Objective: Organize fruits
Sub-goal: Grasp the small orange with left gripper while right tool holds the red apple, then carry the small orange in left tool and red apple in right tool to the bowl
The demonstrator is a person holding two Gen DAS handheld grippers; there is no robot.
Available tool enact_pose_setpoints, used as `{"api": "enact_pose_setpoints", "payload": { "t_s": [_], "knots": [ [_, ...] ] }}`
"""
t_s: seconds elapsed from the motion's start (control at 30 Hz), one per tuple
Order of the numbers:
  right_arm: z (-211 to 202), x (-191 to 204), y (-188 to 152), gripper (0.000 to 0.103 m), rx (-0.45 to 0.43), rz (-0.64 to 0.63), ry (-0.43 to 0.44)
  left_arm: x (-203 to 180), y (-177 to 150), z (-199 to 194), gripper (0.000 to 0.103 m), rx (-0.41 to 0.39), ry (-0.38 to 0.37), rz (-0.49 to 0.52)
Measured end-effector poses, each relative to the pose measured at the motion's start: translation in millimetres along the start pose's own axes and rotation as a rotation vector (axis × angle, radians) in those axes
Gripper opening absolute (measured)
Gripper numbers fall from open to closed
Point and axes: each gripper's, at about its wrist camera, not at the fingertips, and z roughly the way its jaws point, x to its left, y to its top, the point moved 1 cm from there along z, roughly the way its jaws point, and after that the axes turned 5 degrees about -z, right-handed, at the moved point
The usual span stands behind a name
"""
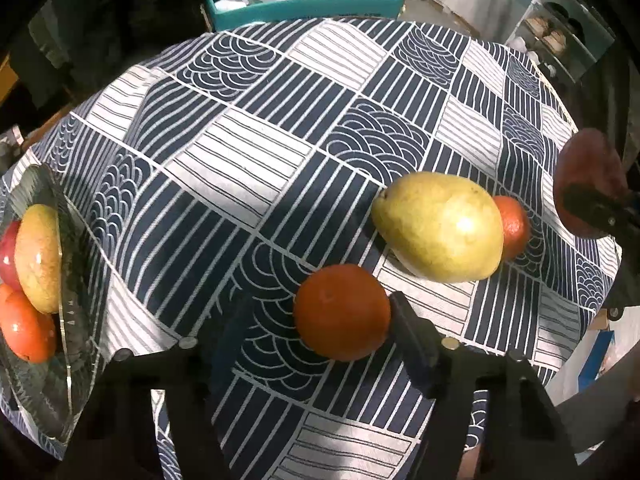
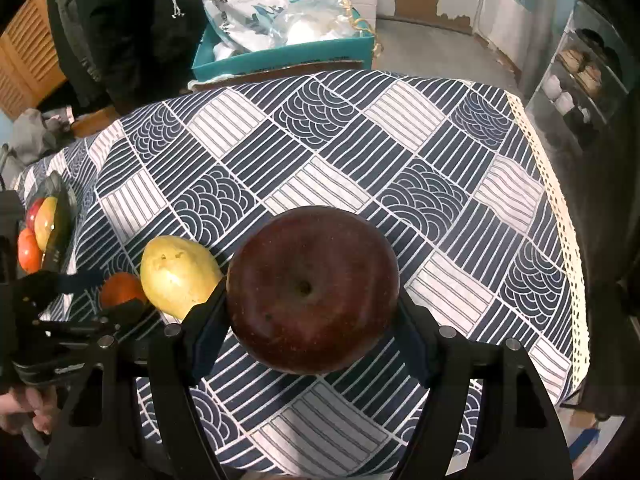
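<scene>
Desk (image 2: pixel 400 152) bare across its middle and far edge, pear (image 1: pixel 440 228) and two oranges (image 1: pixel 342 312) crowding the near edge, glass bowl (image 1: pixel 76 320) filling the left edge

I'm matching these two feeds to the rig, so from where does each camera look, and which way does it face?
Left wrist: sits on the left gripper, facing across the table at an orange between its open fingers; the apple-holding right gripper shows at right.
Right wrist: sits on the right gripper, shut on a dark red apple; the left gripper and a hand show at left.
Shared: pear, glass bowl, patterned tablecloth.
</scene>
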Motion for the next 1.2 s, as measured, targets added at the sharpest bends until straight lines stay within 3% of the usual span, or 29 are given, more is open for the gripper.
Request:
{"api": "enact_pose_setpoints", "payload": {
  "t_s": [0.13,0.23,0.77,1.2],
  "knots": [
    [2.3,0.8,0.7,0.074,0.001,-0.003,0.004,-5.1,-1.7,-2.4,0.047,-0.007,-0.044,0.008],
    [2.7,2.3,1.1,0.074,-0.002,-0.011,0.004,-8.4,-2.8,-4.2,0.046,-0.025,-0.010,0.031],
    [-20.8,12.0,9.2,0.074,-0.075,-0.067,-0.052,-4.8,5.6,-57.6,0.046,-0.147,-0.014,0.019],
    [-52.9,21.9,16.3,0.074,-0.157,-0.101,-0.042,-5.0,10.6,-102.7,0.046,-0.252,-0.025,0.003]
  ]
}}
